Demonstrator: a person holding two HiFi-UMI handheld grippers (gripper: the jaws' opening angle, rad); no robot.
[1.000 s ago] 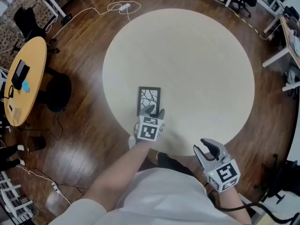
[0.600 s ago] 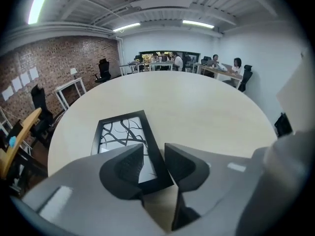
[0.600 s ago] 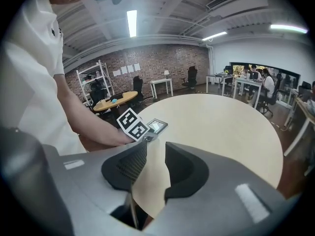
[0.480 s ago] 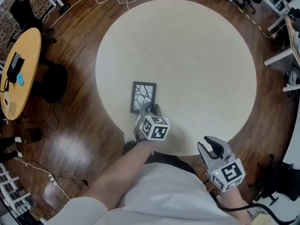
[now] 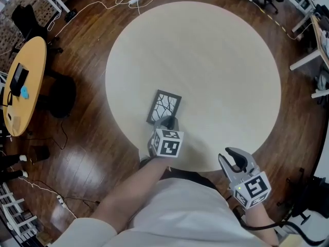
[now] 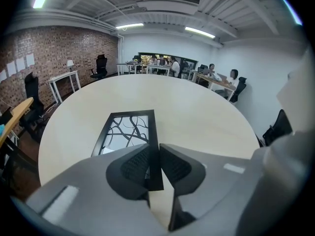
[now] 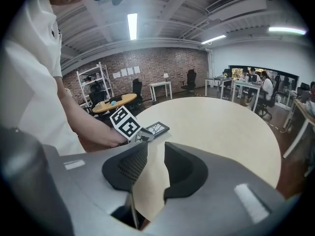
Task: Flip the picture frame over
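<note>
My left gripper (image 5: 168, 121), jaws just now closing, pinches the near edge of the picture frame (image 5: 164, 106), which lies face up toward seven o'clock on the table (image 5: 216, 60), so next comes lifting and rolling it over, while my right gripper (image 5: 234, 158) waits slightly parted and empty.

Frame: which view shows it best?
The left gripper view: the frame is close, its branch pattern clear, its right edge between the jaws of the left tool, which have just been closing. The head view shows it small, from above; the right gripper view shows it far and tiny.
</note>
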